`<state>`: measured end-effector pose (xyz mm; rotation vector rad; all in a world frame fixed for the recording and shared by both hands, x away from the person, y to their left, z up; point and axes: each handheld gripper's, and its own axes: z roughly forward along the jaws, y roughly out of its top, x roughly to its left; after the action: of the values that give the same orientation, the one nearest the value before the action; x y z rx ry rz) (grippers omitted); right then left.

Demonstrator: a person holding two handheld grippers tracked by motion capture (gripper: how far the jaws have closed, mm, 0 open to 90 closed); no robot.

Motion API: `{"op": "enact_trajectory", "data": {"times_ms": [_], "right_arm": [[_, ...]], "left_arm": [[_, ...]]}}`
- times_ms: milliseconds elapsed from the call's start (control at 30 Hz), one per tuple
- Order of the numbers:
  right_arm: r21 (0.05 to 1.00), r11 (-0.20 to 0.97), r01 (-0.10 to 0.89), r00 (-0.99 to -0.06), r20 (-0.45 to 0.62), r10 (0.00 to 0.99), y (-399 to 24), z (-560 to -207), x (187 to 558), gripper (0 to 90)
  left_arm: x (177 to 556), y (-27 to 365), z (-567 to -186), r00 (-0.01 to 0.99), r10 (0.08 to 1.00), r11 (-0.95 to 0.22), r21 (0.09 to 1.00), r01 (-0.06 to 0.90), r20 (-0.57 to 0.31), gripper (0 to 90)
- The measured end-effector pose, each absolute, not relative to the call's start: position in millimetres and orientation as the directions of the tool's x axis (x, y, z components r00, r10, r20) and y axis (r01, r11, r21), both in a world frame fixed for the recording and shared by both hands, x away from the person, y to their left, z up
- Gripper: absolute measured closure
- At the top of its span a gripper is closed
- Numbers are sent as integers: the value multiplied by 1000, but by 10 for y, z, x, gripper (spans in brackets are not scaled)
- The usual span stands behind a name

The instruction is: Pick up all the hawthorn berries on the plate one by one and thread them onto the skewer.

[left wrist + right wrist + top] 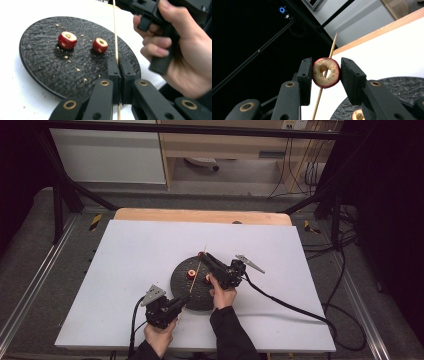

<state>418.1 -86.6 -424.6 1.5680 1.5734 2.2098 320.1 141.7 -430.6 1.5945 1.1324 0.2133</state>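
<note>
Threading step in hand: skewer (115, 30) is clamped in left gripper (119, 65); cored fruit ring (326, 72), pinched by right gripper (325, 72) above plate (37, 62), is already pierced. Next, ring likely needs sliding down; two pieces (67, 40) wait on plate.

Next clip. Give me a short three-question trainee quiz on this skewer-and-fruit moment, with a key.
1. True or false: the left gripper is shut on the wooden skewer.
2. How many cored red fruit pieces lie on the black plate in the left gripper view?
3. The right gripper holds: A) the plate, B) a cored fruit ring, C) nothing.

Key
1. True: its fingers clamp the stick near its lower end.
2. Two.
3. B: the ring sits between the fingers, with the skewer passing through its hole.
</note>
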Motion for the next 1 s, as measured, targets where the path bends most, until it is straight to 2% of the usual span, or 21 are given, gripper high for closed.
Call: {"op": "enact_trajectory", "data": {"times_ms": [367, 1000], "right_arm": [[729, -442, 523, -523, 684, 509, -819, -4300, 4049, 628], [759, -317, 569, -565, 641, 520, -757, -4391, 3816, 619]], "left_arm": [[3377, 1426, -4238, 566, 753, 4, 863, 505, -335, 882], [3432, 1466, -4209, 630, 739, -114, 878, 464, -237, 881]]}}
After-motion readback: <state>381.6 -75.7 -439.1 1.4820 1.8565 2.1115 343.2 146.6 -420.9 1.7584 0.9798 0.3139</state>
